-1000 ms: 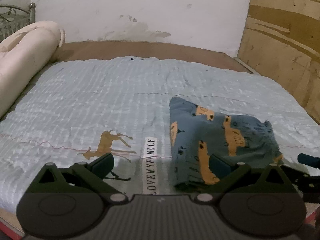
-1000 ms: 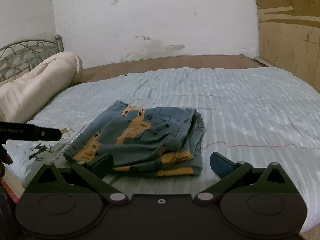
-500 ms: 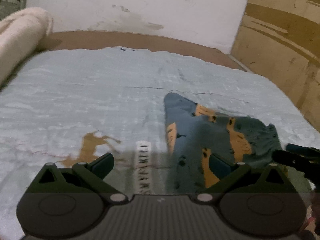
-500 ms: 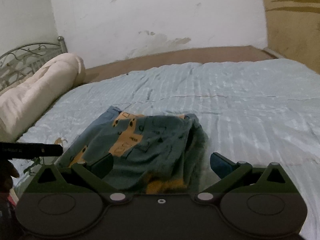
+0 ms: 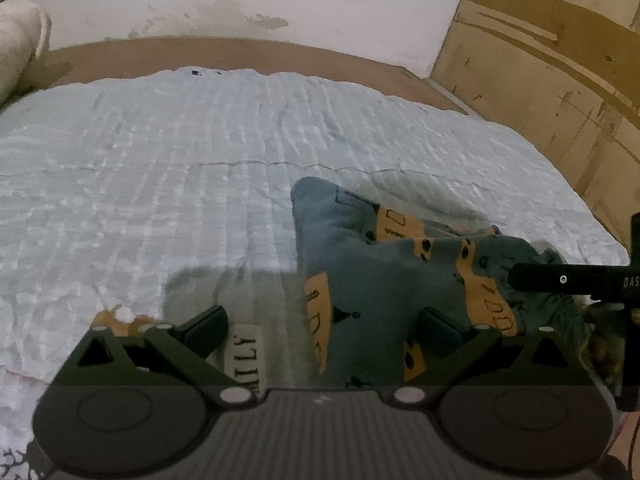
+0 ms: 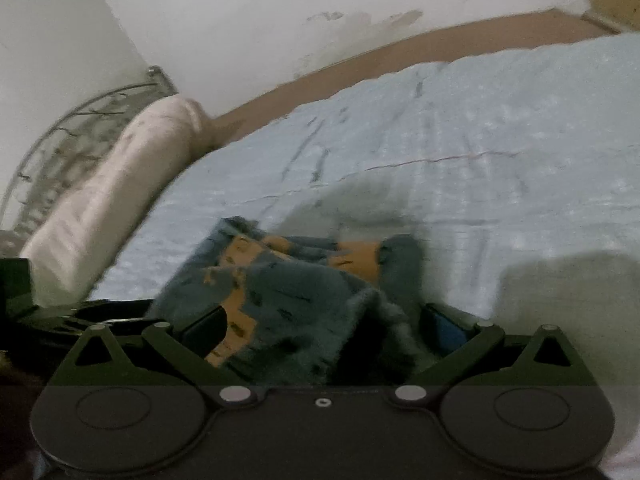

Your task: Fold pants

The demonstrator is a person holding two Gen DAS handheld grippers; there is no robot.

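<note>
Pants (image 5: 384, 280) lie as a thick blue bundle with orange patches on the near right part of the pale blue quilt (image 5: 200, 160), already doubled into several layers. Your left gripper (image 5: 320, 332) has its fingers spread wide, the left one over bare quilt and the right one over the bundle's near left edge, holding nothing. Your right gripper (image 6: 324, 328) is likewise spread, with the near right corner of the bundle bunched between its fingers; I cannot tell whether a pad touches cloth yet. Judging by this, you are reaching in for another fold or a final tidy.

To do it well, bring each finger pair low so it takes every layer at the near edge, not just the top one, or the stack will slide apart. Close both sides together and lift evenly, keeping the edge taut between the two tools. The right view is blurred, so slow down before you close.

On the quilt, just left of the bundle, a white strip (image 5: 248, 360) shows the letters "ILY", the rest hidden by the tool. The black bar (image 5: 572, 278) at the right of the left view bears white letters starting "DAS", cut off at the edge. The orange patches carry dark marks I cannot read.
</note>
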